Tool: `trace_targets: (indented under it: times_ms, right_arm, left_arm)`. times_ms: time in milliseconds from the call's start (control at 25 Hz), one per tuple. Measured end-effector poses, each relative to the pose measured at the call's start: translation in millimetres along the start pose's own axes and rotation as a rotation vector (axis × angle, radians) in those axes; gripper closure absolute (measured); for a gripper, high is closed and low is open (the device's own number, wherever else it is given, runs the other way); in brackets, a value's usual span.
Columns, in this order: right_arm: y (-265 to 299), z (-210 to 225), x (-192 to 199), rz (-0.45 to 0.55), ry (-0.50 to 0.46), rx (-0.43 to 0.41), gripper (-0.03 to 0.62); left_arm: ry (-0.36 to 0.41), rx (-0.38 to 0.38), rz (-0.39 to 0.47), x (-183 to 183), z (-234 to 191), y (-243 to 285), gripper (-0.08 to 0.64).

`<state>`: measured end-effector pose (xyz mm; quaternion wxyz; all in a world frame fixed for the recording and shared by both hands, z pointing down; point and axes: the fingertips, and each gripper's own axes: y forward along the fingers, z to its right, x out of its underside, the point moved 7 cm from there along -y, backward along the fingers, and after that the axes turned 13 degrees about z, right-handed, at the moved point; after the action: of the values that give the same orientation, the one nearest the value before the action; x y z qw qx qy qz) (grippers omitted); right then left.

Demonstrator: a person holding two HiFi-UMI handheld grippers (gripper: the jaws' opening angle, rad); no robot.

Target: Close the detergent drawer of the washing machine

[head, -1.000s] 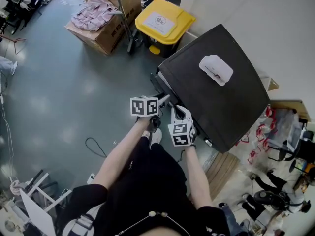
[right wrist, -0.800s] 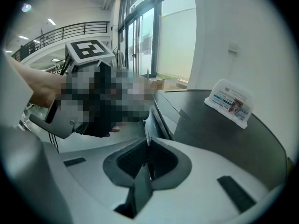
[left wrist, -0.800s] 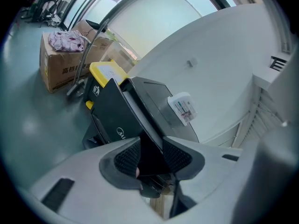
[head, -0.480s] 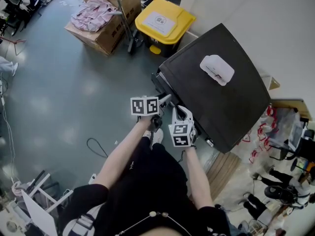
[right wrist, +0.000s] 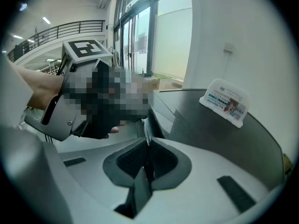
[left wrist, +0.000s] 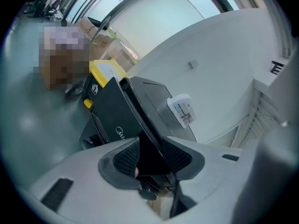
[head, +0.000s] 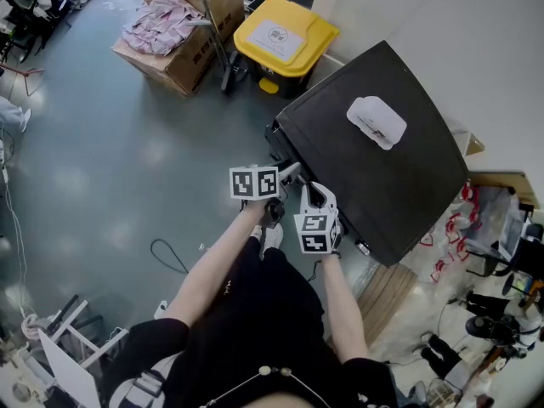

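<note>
The black washing machine (head: pixel 374 155) stands right of centre in the head view, and its top edge runs away from me in the left gripper view (left wrist: pixel 112 115). At its front left corner a dark drawer front (head: pixel 274 141) stands out a little. My left gripper (head: pixel 287 173) reaches the machine's front top edge. Its jaws (left wrist: pixel 150 158) stand wide, and a dark panel edge fills the gap between the pads. My right gripper (head: pixel 316 197) sits beside it at the same front edge. Its jaws (right wrist: pixel 147 161) are nearly together on a thin grey edge.
A white pack (head: pixel 376 121) lies on the machine's top. A yellow-lidded bin (head: pixel 285 36) and a cardboard box holding pink cloth (head: pixel 170 24) stand beyond the machine on the grey floor. A black cable (head: pixel 166 253) lies left of my legs.
</note>
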<state>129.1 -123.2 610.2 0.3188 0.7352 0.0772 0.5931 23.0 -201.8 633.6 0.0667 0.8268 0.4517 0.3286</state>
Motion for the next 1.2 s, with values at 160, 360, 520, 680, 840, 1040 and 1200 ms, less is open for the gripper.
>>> trace_targets:
  times_ms: [160,360,520,680,840,1040,1200]
  right_arm:
    - [1,4,-2,0.001,0.017,0.022,0.557]
    - [2,6,-3,-0.011,0.013,0.057,0.557]
    - [3,2,-7,-0.017,-0.08,0.112,0.551]
    - [5,4,-16,-0.029,-0.206,0.134,0.489]
    - [10,15,-18,-0.075,-0.222,0.116,0.423]
    - [23,19,-15,-0.101,-0.225,0.137,0.425]
    - [16,17,-12,-0.07,-0.266,0.127,0.457]
  left_arm:
    - [-0.004,0.008,-0.003,-2,2,5,0.419]
    - [-0.029,0.024,-0.002,-4,2,9,0.419]
    - [-0.087,0.033,-0.005,-5,0,12,0.419]
    - [-0.15,0.036,-0.017,-6,1,15,0.39]
    - [-0.167,0.015,-0.016,-7,2,19,0.383]
    - [-0.178,-0.025,-0.005,-8,5,32,0.364]
    - [-0.102,0.064,0.016,-7,8,22,0.377]
